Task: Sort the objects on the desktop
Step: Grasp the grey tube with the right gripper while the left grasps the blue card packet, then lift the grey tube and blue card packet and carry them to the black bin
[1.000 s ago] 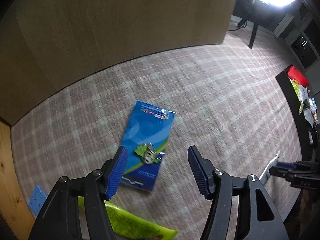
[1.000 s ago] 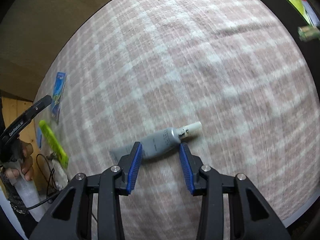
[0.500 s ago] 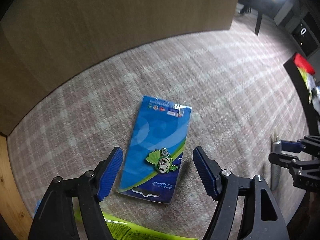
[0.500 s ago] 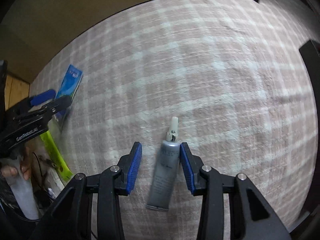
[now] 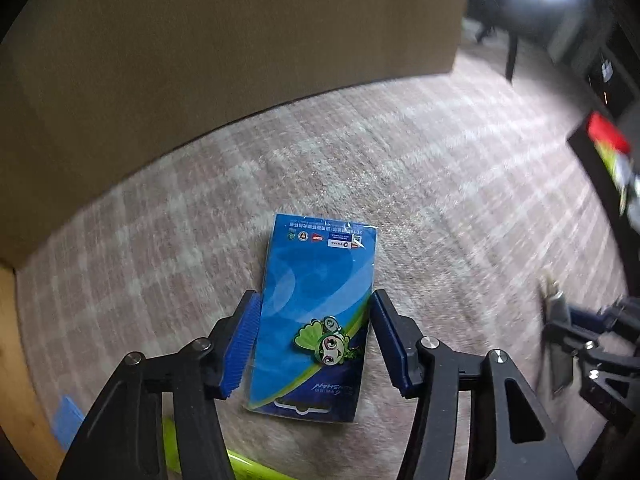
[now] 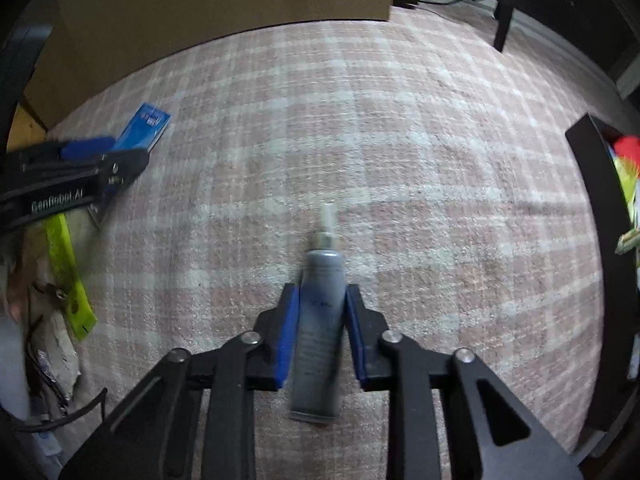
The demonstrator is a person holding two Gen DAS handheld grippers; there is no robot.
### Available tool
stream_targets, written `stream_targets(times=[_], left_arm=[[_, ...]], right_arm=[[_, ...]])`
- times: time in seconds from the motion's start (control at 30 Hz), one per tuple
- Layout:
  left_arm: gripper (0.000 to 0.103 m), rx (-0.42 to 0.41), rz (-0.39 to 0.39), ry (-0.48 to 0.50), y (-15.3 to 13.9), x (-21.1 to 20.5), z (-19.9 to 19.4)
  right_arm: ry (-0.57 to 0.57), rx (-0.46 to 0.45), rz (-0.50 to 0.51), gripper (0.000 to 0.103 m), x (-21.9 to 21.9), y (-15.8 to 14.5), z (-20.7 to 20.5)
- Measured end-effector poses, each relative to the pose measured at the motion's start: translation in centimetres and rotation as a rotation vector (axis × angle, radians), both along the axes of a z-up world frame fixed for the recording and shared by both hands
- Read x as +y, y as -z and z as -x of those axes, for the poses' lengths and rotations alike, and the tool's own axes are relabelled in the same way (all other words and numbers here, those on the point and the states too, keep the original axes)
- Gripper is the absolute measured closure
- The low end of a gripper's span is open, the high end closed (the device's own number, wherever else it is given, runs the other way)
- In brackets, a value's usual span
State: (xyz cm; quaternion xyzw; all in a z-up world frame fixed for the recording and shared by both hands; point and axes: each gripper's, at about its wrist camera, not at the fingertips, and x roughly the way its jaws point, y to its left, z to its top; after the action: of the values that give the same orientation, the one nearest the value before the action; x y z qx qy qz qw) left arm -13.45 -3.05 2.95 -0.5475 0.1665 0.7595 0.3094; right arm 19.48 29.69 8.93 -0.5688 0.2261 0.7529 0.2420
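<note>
- Blue card pack (image 5: 316, 312) lies flat on the plaid cloth (image 5: 440, 184), the left gripper (image 5: 314, 340) clamped against its long edges.
- Grey tube (image 6: 322, 320) lies on the cloth, squeezed by the right gripper (image 6: 320, 332), nozzle pointing away.

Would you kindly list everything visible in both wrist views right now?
card: one, blue with a green mascot, flat on the cloth between the left jaws
tube: one, grey, pale nozzle pointing away, between the right jaws
ruler: one, lime green, left edge of the cloth
tray: one, black, far right, holding red and yellow items
cloth: one, pink and white plaid, under everything
board: one, brown, behind the cloth
left gripper: one, black with blue pads, closely flanking the card
right gripper: one, same colours, pads against the tube
</note>
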Motion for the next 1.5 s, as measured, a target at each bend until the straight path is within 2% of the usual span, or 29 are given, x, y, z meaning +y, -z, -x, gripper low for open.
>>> stream_targets(times=[0.03, 0.17, 0.33, 0.53, 0.73, 0.83, 0.9, 1.0, 1.07, 1.13, 1.33, 1.5], left_arm=[[0.049, -0.011, -0.022, -0.027, -0.1, -0.3, -0.2], [0.05, -0.048, -0.096, -0.113, -0.3, -1.0, -2.1], [0.05, -0.051, -0.113, -0.155, -0.9, -1.1, -5.1], [0.05, -0.031, -0.127, -0.155, -1.7, -0.9, -6.1], [0.05, -0.015, -0.166, -0.142, -3.7, -0.3, -7.9], [0.05, 0.009, -0.189, -0.11, -5.4, 0.5, -9.5], [0.05, 0.021, -0.212, -0.087, -6.6, 1.4, -10.5], [0.05, 0.034, -0.236, -0.058, -7.9, 3.4, -11.9], [0.05, 0.044, -0.245, -0.041, -8.5, 4.8, -12.7], [0.05, 0.059, -0.248, -0.028, -9.3, 5.8, -14.0], [0.05, 0.07, -0.283, -0.016, -11.0, 10.6, -17.6], [0.05, 0.069, -0.337, 0.017, -12.6, 17.7, -22.2]], right_arm=[[0.013, 0.008, 0.006, 0.092, 0.2, 0.0, -0.4], [0.042, 0.061, 0.044, 0.092, 0.9, -0.2, -2.5], [0.059, 0.111, 0.083, 0.092, 1.3, -0.5, -4.3], [0.065, 0.165, 0.086, 0.093, 3.3, -2.5, -7.6], [0.07, 0.221, 0.019, 0.093, 3.3, -5.8, -10.4], [0.088, 0.236, -0.001, 0.093, 4.2, -6.7, -9.7], [0.102, 0.25, -0.011, 0.093, 4.3, -7.2, -9.6], [0.117, 0.275, -0.026, 0.093, 5.0, -8.5, -11.7], [0.127, 0.29, -0.029, 0.093, 4.0, -8.7, -10.6], [0.135, 0.304, -0.031, 0.093, 4.2, -8.6, -11.4], [0.146, 0.334, -0.032, 0.093, 8.2, -9.6, -16.5], [0.157, 0.332, -0.041, 0.093, 13.1, -10.5, -22.7]])
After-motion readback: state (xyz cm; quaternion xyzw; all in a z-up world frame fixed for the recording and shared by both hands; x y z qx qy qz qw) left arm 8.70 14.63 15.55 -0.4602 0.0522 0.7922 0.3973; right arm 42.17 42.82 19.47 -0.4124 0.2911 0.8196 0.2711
